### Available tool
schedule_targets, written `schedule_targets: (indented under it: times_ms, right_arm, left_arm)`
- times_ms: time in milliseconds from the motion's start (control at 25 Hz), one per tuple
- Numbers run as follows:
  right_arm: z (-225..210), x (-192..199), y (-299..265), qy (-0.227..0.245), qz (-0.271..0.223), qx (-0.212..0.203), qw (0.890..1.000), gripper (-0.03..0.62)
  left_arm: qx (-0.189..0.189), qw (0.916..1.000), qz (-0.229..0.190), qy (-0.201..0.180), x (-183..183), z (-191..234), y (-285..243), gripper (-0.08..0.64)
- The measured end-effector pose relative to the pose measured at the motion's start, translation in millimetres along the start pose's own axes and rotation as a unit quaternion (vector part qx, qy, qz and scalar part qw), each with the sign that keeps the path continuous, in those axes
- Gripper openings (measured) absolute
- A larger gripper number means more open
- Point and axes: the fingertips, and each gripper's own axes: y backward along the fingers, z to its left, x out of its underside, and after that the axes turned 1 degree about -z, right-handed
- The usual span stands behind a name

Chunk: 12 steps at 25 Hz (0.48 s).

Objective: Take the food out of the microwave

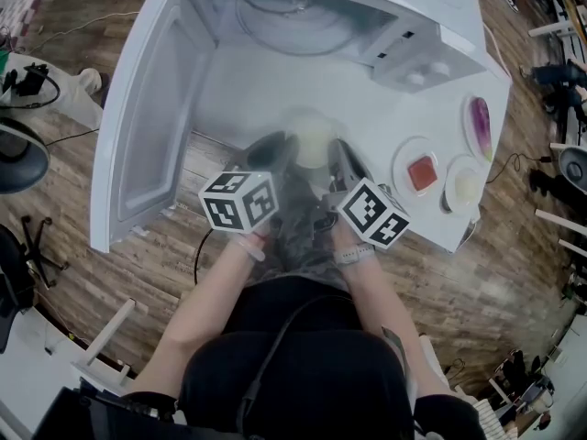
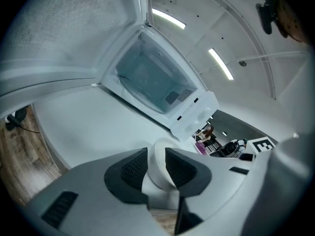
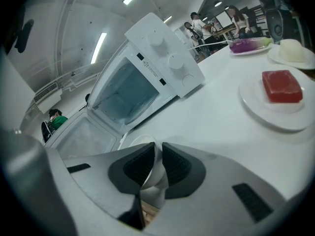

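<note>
The white microwave stands open on the white table, its door swung out to the left. A white plate with pale, blurred food sits in front of the cavity, over the table's near part. My left gripper is shut on the plate's left rim and my right gripper on its right rim. In the left gripper view the ribbed pads pinch the plate rim. The right gripper view shows the same grip on the rim, with the microwave behind.
Three plates stand to the right of the microwave: one with a red block, one with purple food, one with a white lump. The table's front edge is close to the person's body. People stand far behind.
</note>
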Motion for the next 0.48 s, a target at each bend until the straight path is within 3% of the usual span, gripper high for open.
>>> schedule_targets:
  times_ms: [480]
  right_arm:
    - [-1.4, -3.2, -3.0, 0.021, 0.000, 0.015, 1.000, 0.063]
  left_arm:
    - [0.004, 0.9999, -0.005, 0.012, -4.1, 4.8, -0.6, 0.106]
